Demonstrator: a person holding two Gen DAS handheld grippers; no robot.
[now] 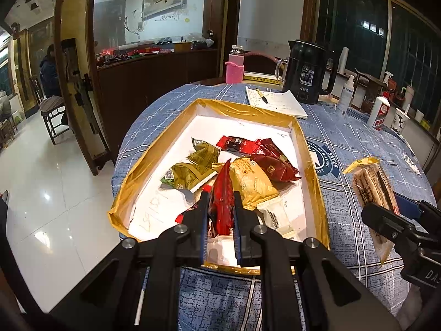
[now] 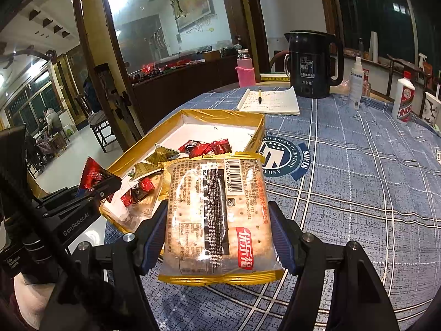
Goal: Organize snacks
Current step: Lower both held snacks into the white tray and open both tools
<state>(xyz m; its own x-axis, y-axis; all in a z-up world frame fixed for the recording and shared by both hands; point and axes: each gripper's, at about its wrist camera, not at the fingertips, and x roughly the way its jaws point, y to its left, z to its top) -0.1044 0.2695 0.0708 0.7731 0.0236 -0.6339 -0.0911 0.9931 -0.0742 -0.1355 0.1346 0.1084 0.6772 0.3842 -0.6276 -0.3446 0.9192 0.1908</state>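
A gold-rimmed white box [image 1: 165,143] [image 2: 209,114] lies on the blue tablecloth and holds several snack packets: green-gold ones [image 1: 198,162], dark red ones [image 1: 275,160] and a yellow one [image 1: 252,182]. My left gripper [image 1: 220,201] is shut on a small red packet [image 1: 222,201] [image 2: 92,175], held edge-up over the box's near end. My right gripper [image 2: 219,220] is shut on a clear cracker pack with gold ends [image 2: 217,215] [image 1: 372,184], held flat just right of the box above the cloth.
At the table's far side stand a black kettle [image 1: 306,71], a pink-sleeved bottle [image 1: 234,66], an open notebook with a pen [image 1: 275,100], a spray bottle [image 1: 347,93] and a white liquor bottle [image 1: 379,113]. The table edge drops to a tiled floor [image 1: 41,182] on the left.
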